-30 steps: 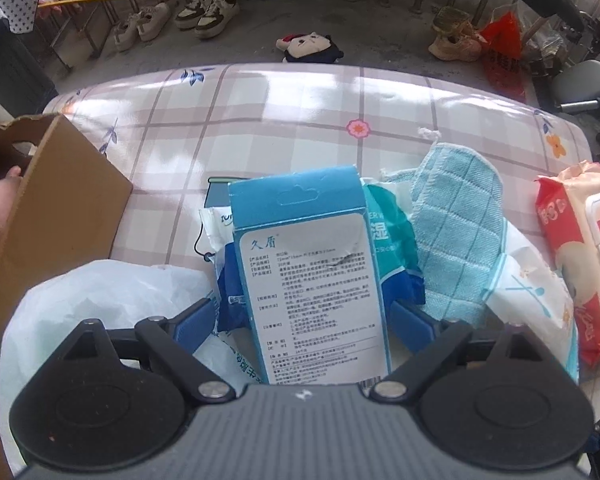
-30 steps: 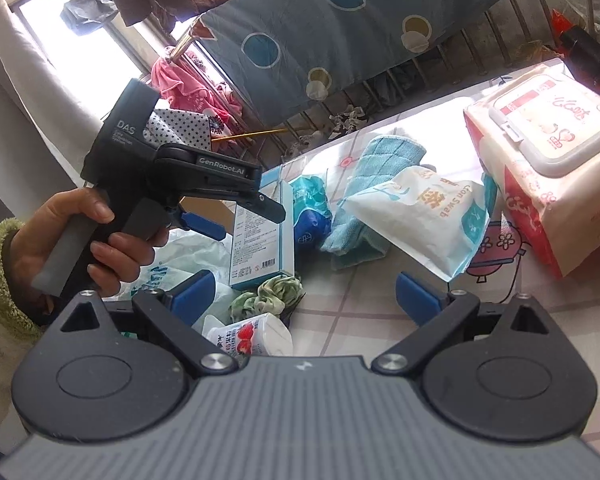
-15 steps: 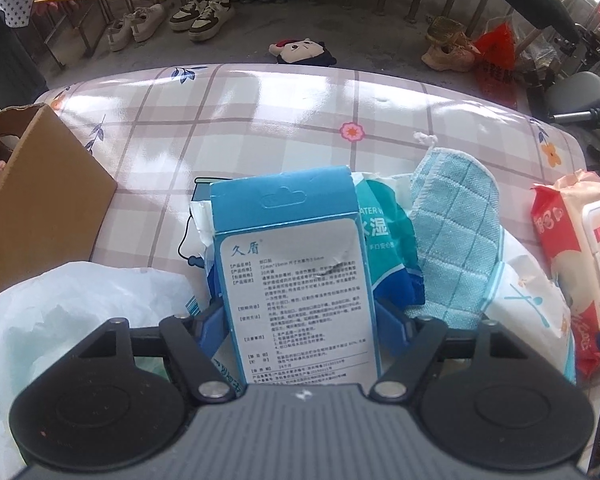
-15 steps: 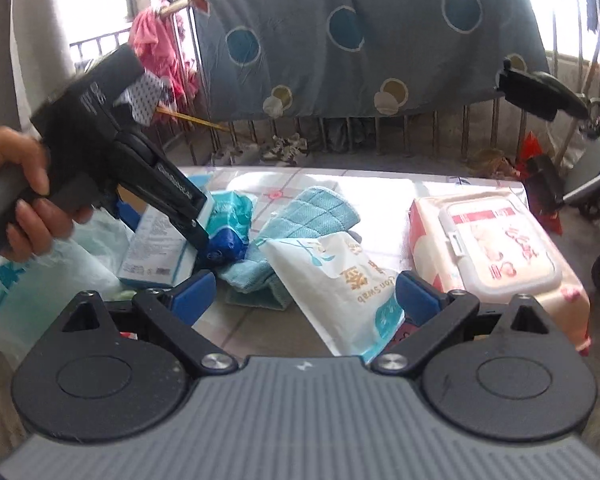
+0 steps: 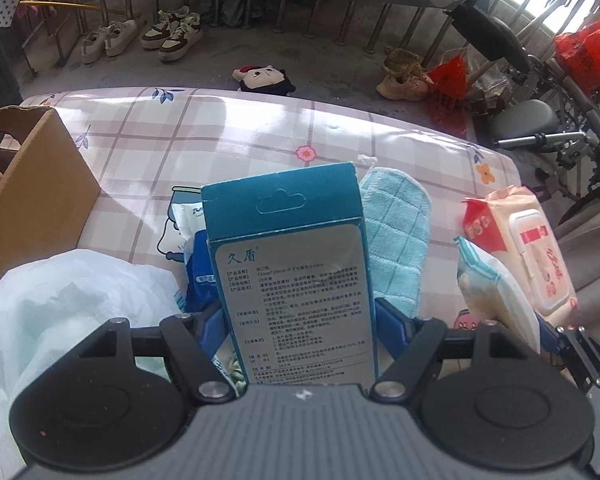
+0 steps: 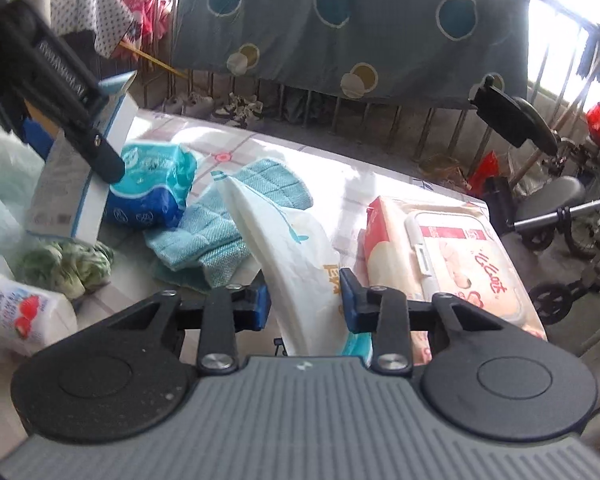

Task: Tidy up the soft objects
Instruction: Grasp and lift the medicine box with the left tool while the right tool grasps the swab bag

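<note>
Both the left gripper and right gripper have matte black linkage arms, silver pivot screws, blue pads and ribbed grey housings.

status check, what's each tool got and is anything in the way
Left tool shut on blue box. Right tool shut on white cotton swab pack. Blue cloth and wipes pack crowd either side.
</note>
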### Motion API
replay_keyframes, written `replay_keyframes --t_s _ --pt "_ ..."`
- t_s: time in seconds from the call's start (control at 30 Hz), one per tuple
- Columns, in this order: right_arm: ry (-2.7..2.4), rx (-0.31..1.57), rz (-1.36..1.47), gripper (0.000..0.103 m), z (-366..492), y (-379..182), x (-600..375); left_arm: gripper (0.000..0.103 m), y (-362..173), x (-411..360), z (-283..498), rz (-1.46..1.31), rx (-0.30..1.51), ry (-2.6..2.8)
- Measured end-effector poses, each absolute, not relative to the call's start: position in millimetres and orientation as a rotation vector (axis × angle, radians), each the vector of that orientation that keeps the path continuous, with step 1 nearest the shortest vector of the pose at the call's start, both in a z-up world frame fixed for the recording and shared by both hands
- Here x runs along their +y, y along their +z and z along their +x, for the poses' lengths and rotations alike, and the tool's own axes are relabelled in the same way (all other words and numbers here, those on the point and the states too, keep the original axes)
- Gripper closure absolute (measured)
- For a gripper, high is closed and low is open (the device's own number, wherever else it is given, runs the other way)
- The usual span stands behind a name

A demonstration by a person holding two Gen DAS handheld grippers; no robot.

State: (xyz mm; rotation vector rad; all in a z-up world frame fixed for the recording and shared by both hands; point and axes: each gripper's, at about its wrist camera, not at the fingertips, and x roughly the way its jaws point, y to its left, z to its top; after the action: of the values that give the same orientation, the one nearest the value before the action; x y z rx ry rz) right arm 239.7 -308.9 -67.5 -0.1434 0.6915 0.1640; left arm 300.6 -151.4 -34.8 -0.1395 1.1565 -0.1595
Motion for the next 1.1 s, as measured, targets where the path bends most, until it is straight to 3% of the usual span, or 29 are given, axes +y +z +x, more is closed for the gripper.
replay_keyframes --t_s 0.3,0.43,0.73,1.1 --pt "0.278 0.691 0.596 0.072 194 -51 -400 0.028 -9 -169 257 -0.183 1.096 -0.383" --pt "0.351 0.697 0.795 0.072 176 -52 -409 0.028 10 -167 234 -0.203 1.065 -0.458" --pt "0.559 0.669 0.8 0.072 160 12 -347 0.028 66 -83 180 -0.275 0.934 -0.449" --pt "0.862 0.773 0.685 0.072 217 89 -165 0.027 105 88 140 -0.355 0.785 -0.177"
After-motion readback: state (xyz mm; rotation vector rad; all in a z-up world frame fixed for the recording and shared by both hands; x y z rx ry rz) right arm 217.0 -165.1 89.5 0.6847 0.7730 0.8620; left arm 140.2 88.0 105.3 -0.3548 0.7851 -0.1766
